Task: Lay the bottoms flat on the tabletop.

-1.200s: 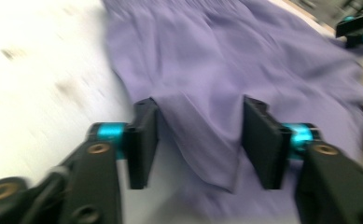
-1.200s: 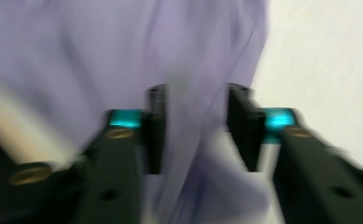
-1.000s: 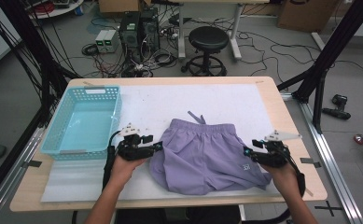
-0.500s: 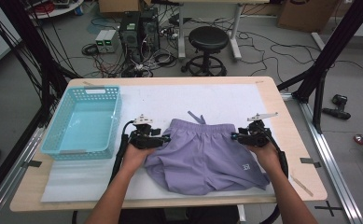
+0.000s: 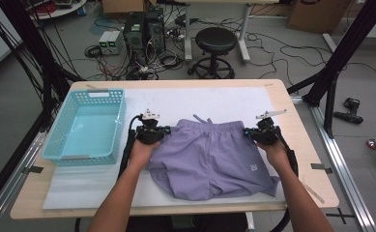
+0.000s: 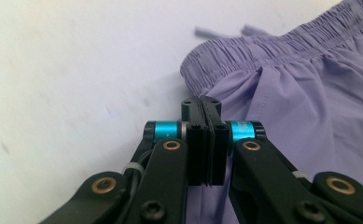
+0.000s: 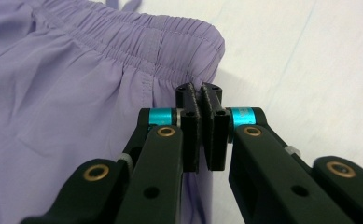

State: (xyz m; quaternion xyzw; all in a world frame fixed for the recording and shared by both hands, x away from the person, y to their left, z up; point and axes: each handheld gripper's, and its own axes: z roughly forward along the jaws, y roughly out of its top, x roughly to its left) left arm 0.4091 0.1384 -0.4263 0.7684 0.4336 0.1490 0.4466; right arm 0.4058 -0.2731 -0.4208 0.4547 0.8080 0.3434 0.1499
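Purple shorts (image 5: 209, 154) lie flat on the white mat (image 5: 214, 99), waistband at the far side, drawstring (image 5: 197, 118) poking out beyond it. My left gripper (image 5: 168, 129) is at the waistband's left corner. In the left gripper view its jaws (image 6: 201, 102) have just closed together, pinching the side edge of the shorts (image 6: 310, 93) just under the elastic. My right gripper (image 5: 247, 131) is at the waistband's right corner. Its jaws (image 7: 199, 91) have likewise just closed on the edge of the shorts (image 7: 67, 93) below the gathered band.
A light blue plastic basket (image 5: 98, 92) stands on the table's left side, close to my left hand. The wooden table edge (image 5: 301, 145) runs along the right. A stool (image 5: 216, 41) and cables are on the floor beyond the table.
Both hands have moved away from me along the sides of the shorts to the waistband corners. Both pairs of jaws, open earlier, are now shut on the fabric.
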